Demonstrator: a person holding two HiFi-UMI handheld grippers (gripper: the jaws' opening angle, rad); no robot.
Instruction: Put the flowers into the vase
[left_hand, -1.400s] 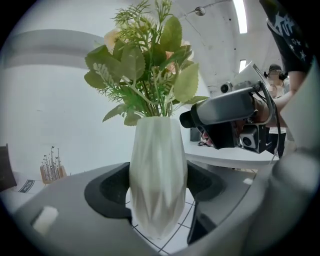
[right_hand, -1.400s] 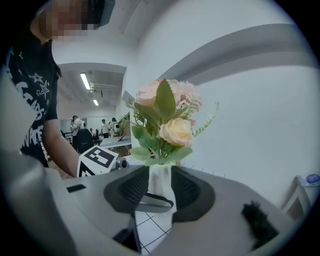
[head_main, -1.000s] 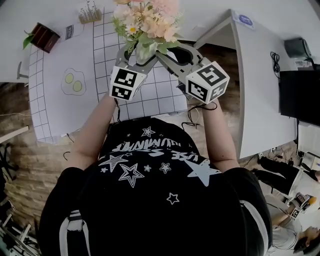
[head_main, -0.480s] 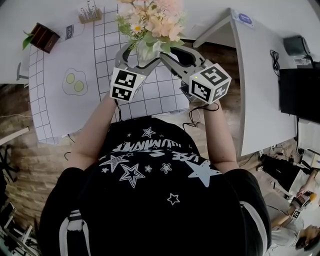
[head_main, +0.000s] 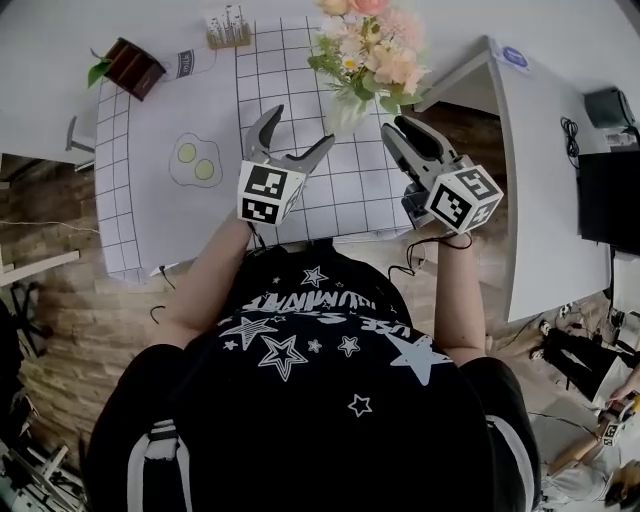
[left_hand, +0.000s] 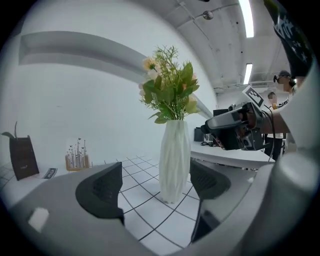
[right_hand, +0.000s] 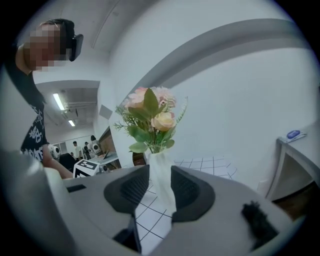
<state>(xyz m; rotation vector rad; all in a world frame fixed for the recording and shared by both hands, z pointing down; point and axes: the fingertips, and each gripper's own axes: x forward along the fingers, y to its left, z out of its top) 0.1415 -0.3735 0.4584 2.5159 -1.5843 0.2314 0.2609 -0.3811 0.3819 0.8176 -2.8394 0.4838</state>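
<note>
- Black short-sleeved T-shirt with white stars and white lettering.
- Left hand-held gripper: grey shell, dark ribbed pads, white cube with black square markers.
- Right hand-held gripper: same build, with a black cable under its cube.

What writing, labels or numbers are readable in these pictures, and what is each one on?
Nothing reads clearly.
Black shirt: white lettering, upside down, too distorted to read.
Marker cube at left, marker cube at right: black-and-white square patterns, no letters.
Card beside the dark box: print too small.
Blue sticker on the white partition: too small.
</note>
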